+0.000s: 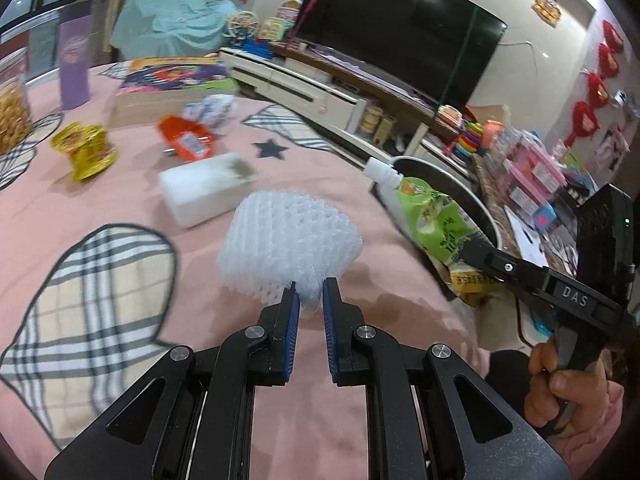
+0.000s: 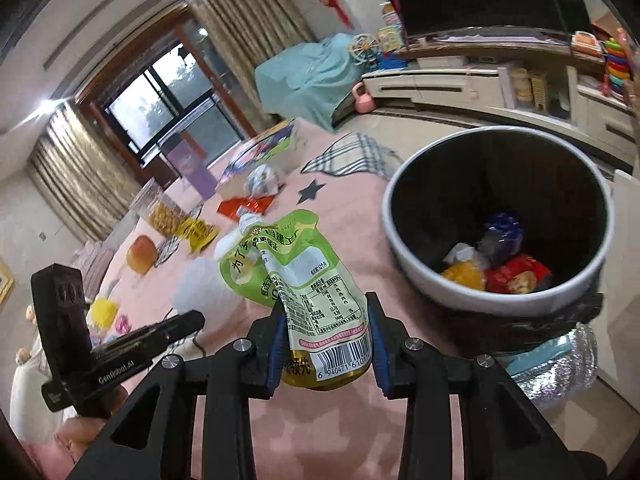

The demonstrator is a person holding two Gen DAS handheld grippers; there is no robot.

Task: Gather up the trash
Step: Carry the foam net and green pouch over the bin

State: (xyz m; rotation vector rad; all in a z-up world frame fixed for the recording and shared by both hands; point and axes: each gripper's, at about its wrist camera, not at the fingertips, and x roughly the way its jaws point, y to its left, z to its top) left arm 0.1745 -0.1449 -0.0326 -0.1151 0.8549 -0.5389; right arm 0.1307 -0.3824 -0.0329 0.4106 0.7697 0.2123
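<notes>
I judge the task as partly done. Inside the round white-rimmed trash bin with the black liner (image 2: 404, 236) I already see some wrappers: a red one, a yellow one and a dark blue one. Much is left on the pink tabletop (image 1: 340, 176): a white rectangular foam block (image 1: 204, 190), a red snack packet (image 1: 188, 142), a crumpled yellow foil wrapper (image 1: 86, 152) and a blue-white crumpled wrapper (image 1: 210, 110) further back.

My left gripper (image 1: 311, 292) is nearly closed and pinches the lower edge of a white foam fruit net (image 1: 288, 240), which it holds above the tabletop, pointing forward and down. My right gripper (image 2: 327, 312) is clamped on the bottom part of a green spouted drink pouch (image 2: 292, 280); the blue pads (image 2: 276, 344) press its sides and the pouch stands up from them, a little crumpled, the spout away from me. This gripper also tilts downward, and the bin is just to its right, not yet under the pouch. In the left view, a hand (image 1: 560, 384) holds the handle of the right tool. I think both pieces must go over the bin rim next.
</notes>
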